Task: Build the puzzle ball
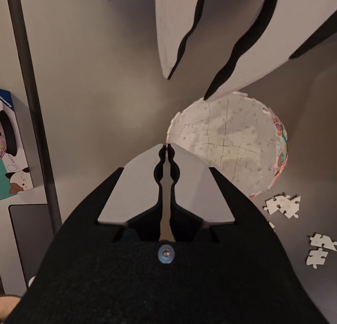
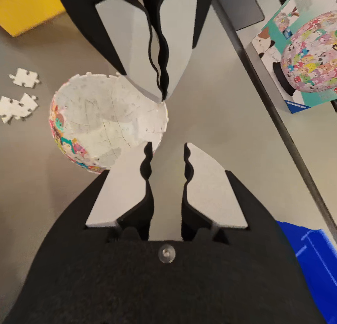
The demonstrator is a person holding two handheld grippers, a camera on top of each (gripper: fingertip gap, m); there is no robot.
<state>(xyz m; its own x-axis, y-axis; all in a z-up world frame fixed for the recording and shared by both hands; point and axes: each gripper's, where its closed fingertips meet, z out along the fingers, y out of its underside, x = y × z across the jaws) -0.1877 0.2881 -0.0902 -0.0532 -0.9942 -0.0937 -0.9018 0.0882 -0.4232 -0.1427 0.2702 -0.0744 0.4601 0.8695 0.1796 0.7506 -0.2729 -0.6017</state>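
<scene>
The half-built puzzle ball (image 1: pixel 228 143) is an open shell on the grey table, white inside with a colourful outside; it also shows in the right wrist view (image 2: pixel 102 118). My left gripper (image 1: pixel 166 148) is shut on the shell's near rim, which the right wrist view confirms (image 2: pixel 162 99). My right gripper (image 2: pixel 167 144) is open and empty, its left finger (image 2: pixel 127 169) just over the rim on the opposite side. In the left wrist view it (image 1: pixel 187 88) comes in from above with one fingertip (image 1: pixel 207 97) at the rim.
Loose white pieces lie beside the ball (image 1: pixel 281 207) (image 2: pixel 24 78). The puzzle box (image 2: pixel 300 60) (image 1: pixel 12 151) stands behind a dark metal pole (image 1: pixel 31 96). A yellow object (image 2: pixel 27 5) and a blue bin (image 2: pixel 319 260) sit at the edges. My hands' fingertips stand some 6 cm from each other.
</scene>
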